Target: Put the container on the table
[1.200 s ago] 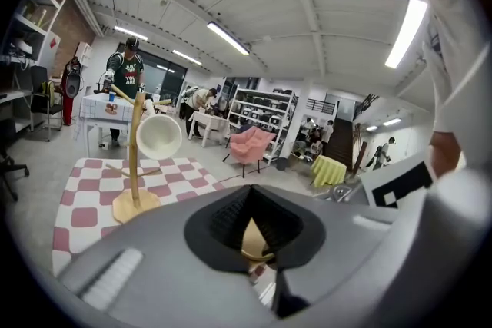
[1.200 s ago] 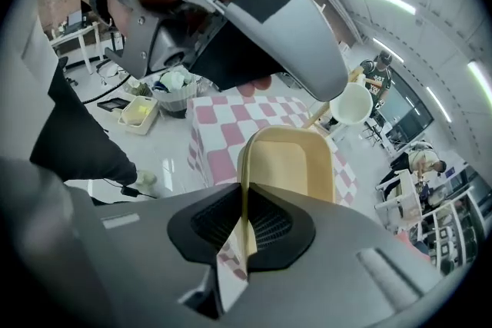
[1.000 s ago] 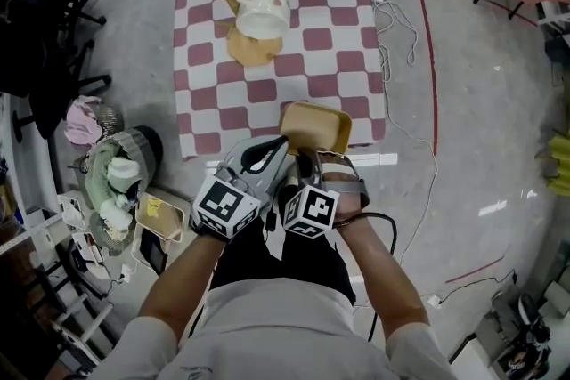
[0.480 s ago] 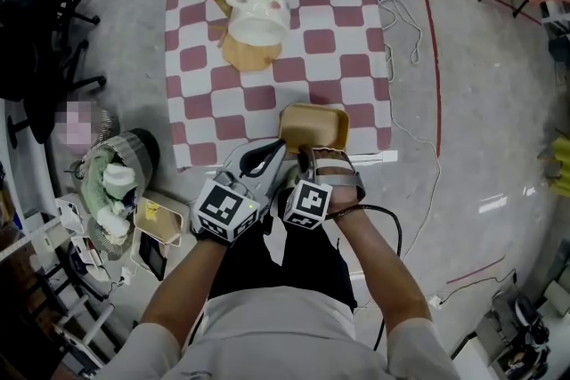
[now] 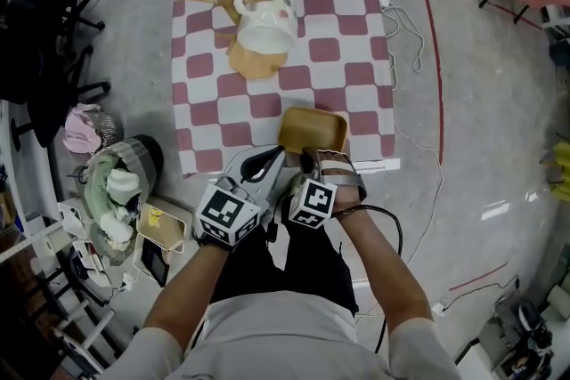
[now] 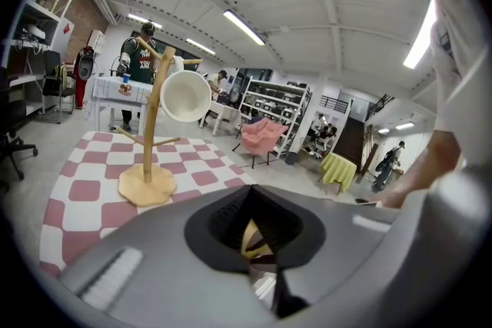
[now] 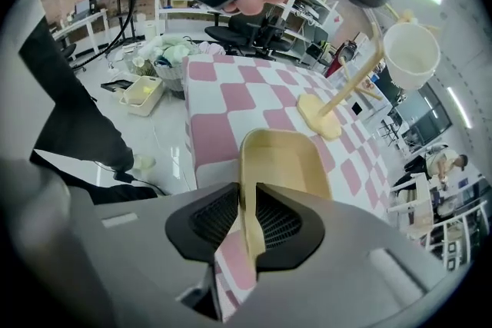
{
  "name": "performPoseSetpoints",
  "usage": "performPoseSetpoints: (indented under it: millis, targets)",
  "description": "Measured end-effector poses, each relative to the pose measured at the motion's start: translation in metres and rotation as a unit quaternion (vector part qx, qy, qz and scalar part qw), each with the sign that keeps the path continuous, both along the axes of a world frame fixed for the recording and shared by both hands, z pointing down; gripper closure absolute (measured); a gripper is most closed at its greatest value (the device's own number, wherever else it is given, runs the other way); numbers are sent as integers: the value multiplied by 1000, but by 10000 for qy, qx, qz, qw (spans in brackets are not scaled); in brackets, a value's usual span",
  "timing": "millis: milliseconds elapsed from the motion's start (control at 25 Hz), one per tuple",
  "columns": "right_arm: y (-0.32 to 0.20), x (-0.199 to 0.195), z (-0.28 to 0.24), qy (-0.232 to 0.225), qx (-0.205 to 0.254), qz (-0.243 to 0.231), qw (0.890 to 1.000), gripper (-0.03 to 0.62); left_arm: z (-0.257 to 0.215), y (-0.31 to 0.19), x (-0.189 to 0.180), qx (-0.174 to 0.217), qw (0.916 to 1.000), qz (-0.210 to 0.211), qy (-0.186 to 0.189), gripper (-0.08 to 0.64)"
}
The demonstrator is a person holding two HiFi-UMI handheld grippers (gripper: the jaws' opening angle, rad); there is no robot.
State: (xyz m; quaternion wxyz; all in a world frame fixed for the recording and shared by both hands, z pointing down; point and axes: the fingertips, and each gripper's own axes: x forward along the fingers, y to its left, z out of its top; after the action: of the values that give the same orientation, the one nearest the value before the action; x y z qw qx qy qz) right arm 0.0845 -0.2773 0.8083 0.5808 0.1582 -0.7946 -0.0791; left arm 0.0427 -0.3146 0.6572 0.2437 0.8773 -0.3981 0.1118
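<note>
Scene: a person stands at the near edge of a table (image 5: 356, 58) draped in a red-and-white checked cloth, a hand-held gripper in each hand.

Right hand-held gripper (image 7: 247, 205): jaws clamped on the near rim of a yellow container (image 7: 286, 154), the thin wall pinched between the dark ribbed pads.

Container: a shallow rounded tray, open side up, at the table's near edge and right of centre. The head view does not settle whether its base rests on the cloth or hangs just above it.

Left hand-held gripper (image 5: 265, 159): just left of the right one, the two marker cubes almost touching. Its own view shows the jaws drawn narrow with nothing clamped. A sliver of yellow shows through the gap between them, probably the container beyond.

Far side of the table: a wooden mug stand (image 5: 256, 58) with a flat base, left of centre. A white mug (image 5: 265, 18) hangs from one of its pegs, well apart from the container.

Floor, left: a round basket (image 5: 120, 182) holding pale cups and cloth, beside the table's near-left corner.

Floor, right: a red line (image 5: 436, 76) runs along the concrete past the table, with a white cable looped beside it.
</note>
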Motion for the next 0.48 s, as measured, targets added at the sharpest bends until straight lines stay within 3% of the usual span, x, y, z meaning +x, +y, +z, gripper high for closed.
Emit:
performPoseSetpoints:
  millis: [200,480]
  targets:
    - [6,-8,-12,-363,-249,211,9988,511,-3,9,-4,-61,10000,19,45,555]
    - [11,-13,-60,-862,75,764,9933,512,-21,25,-9,-51,9999,139,22,555]
